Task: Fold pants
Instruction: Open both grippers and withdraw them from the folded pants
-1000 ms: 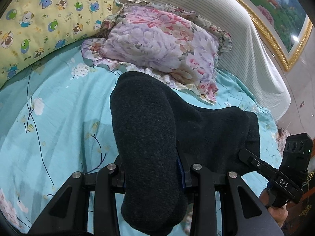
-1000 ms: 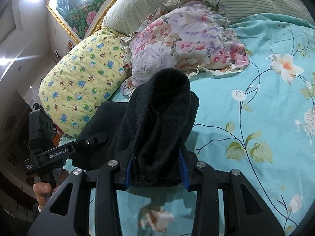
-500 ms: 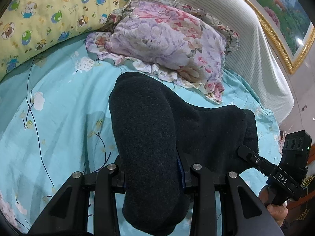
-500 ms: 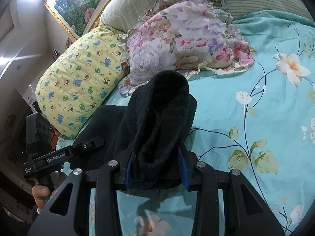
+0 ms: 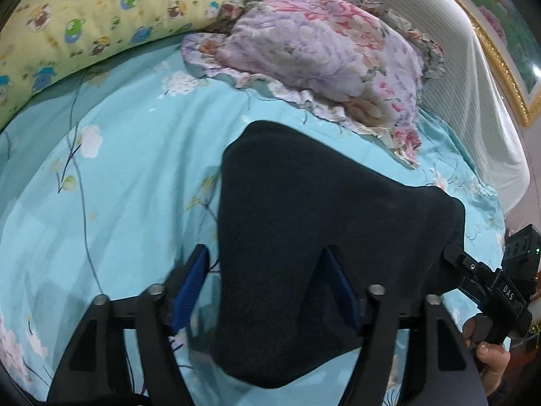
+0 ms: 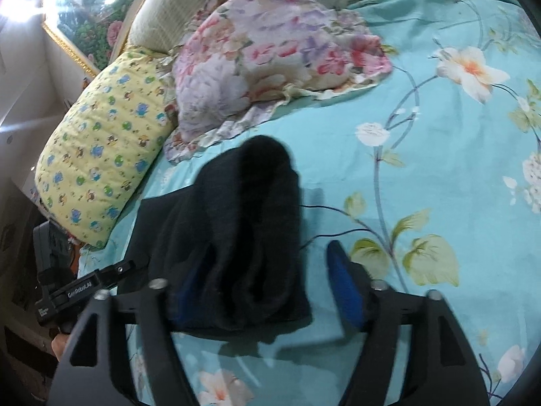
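Note:
The dark charcoal pants (image 5: pixel 304 230) lie bunched on the turquoise floral bedsheet (image 5: pixel 118 203). My left gripper (image 5: pixel 267 270) is open, its blue-padded fingers (image 5: pixel 192 284) spread on either side of the cloth, which drapes loose between them. In the right wrist view the pants (image 6: pixel 236 237) lie in a folded heap. My right gripper (image 6: pixel 267 270) is open too; the cloth rests against the left pad, and the right pad (image 6: pixel 345 287) stands apart from it. Each gripper shows in the other's view, the right one (image 5: pixel 490 291) and the left one (image 6: pixel 77 294).
A floral ruffled pillow (image 5: pixel 321 57) and a yellow cartoon-print pillow (image 5: pixel 84 17) lie at the head of the bed, with a striped cream headboard cushion (image 5: pixel 473 84) behind. A gold-framed picture (image 6: pixel 84 17) hangs on the wall. The bed edge is near the other hand (image 5: pixel 490 358).
Both grippers were shut on the pants before; now both have opened and let go. The cloth has dropped and settled on the sheet.

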{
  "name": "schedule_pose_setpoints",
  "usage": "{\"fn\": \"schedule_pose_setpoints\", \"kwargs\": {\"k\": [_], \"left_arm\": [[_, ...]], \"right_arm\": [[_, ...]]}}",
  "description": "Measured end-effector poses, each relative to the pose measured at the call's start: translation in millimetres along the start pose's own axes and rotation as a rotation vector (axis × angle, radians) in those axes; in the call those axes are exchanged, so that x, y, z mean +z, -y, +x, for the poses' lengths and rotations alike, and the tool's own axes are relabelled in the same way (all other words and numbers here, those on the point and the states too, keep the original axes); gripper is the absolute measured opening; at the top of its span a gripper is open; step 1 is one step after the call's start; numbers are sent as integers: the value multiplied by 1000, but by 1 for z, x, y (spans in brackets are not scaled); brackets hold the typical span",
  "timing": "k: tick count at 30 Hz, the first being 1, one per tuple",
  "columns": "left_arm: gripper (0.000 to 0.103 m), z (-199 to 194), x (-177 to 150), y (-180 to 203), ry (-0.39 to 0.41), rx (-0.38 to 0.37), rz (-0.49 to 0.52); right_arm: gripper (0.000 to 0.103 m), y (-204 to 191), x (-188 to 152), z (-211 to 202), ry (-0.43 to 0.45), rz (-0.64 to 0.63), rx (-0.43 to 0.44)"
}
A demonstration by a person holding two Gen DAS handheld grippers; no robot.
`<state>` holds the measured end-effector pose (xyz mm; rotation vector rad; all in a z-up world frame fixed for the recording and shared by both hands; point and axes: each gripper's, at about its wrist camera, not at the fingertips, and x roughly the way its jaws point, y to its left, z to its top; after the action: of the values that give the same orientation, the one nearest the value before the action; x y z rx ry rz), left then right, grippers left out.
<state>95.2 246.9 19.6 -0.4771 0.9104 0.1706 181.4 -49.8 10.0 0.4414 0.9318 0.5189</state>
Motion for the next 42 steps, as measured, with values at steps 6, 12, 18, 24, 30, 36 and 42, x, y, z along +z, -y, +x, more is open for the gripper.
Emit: {"fn": "schedule_pose_setpoints", "kwargs": {"k": [6, 12, 18, 24, 30, 36, 42], "left_arm": [[75, -11, -9, -1, 15, 28, 13], [80, -23, -25, 1, 23, 51, 22], [82, -31, -41, 11, 25, 64, 74], [83, -36, -53, 16, 27, 101, 98], [83, -37, -59, 17, 27, 126, 106], [83, -41, -66, 19, 59, 180, 139], [83, -47, -76, 22, 108, 212, 179]], "right_arm": [[75, 2, -4, -8, 18, 16, 5], [75, -6, -11, -22, 64, -29, -25], [75, -15, -16, -29, 76, -74, -35], [76, -28, -21, -31, 75, -135, -48], [78, -38, -28, -30, 72, -194, -67], [83, -54, -37, -37, 109, -290, -90], [94, -68, -52, -41, 132, -390, -114]]}}
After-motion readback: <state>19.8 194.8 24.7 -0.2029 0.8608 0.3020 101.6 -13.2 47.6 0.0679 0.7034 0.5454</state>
